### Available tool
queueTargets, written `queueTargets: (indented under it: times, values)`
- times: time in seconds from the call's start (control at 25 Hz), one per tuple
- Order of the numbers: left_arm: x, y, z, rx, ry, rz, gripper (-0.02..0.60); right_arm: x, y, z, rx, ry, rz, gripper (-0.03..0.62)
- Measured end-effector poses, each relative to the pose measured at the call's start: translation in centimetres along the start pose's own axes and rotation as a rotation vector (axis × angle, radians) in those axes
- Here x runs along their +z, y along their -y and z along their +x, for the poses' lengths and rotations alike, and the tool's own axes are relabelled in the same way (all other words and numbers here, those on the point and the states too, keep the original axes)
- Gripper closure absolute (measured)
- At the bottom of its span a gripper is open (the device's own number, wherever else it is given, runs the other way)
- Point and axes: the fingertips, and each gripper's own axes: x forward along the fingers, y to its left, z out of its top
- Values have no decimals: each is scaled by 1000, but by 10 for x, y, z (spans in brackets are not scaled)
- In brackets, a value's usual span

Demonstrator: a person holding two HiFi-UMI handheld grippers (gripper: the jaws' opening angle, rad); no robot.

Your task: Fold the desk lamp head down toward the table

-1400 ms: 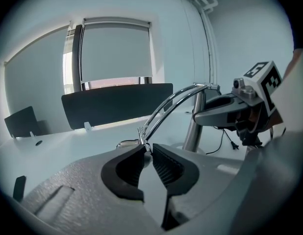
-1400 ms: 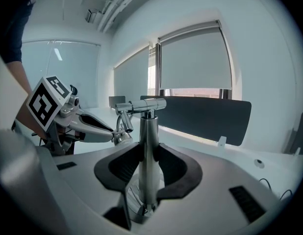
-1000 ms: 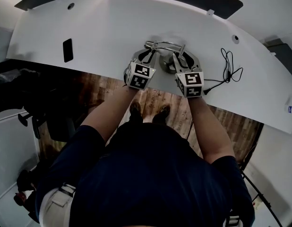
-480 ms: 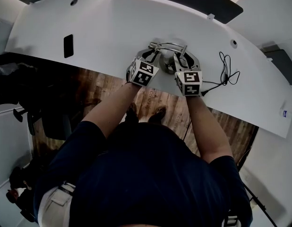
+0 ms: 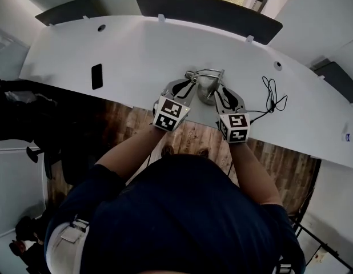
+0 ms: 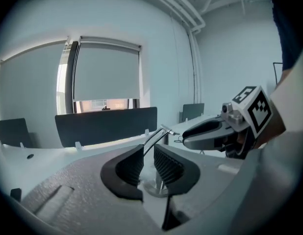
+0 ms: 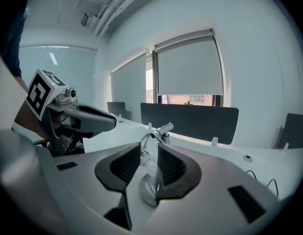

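Left claw (image 6: 147, 152): jaws apart, narrow gap, just been opening; nothing pinched, thin lamp arm shows through gap beyond tips. Right claw (image 7: 149, 153): jaws apart, just been closing; pads not pressing lamp stem seen between them. Desk lamp (image 5: 206, 86) stands on round chrome base near front edge of white surface (image 5: 136, 50), flanked by both claws. Black cable (image 5: 272, 96) lies to its right.

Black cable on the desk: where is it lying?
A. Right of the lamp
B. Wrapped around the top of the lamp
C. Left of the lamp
A: in the head view the black cable lies in loose loops on the white desk, off to the right of the lamp.
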Motion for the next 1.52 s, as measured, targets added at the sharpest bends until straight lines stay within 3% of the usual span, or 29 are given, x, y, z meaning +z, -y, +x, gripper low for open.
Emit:
queueTargets:
  times: [0.16,0.32,0.52,0.84,1.52]
  values:
    - [48,32,-44,-79,108,-2,515,38,-36,-37,57,98,38,485]
    - [72,57,-78,-145,152,-14,518,65,-56,-69,77,139,57,514]
    - [61,76,-100,-160,181,5,574,68,-76,-98,73,162,62,551]
    - [53,91,-110,-218,173,16,575,56,-98,-107,97,173,53,583]
    - [54,89,-120,-228,186,38,575,58,-111,-106,125,174,44,585]
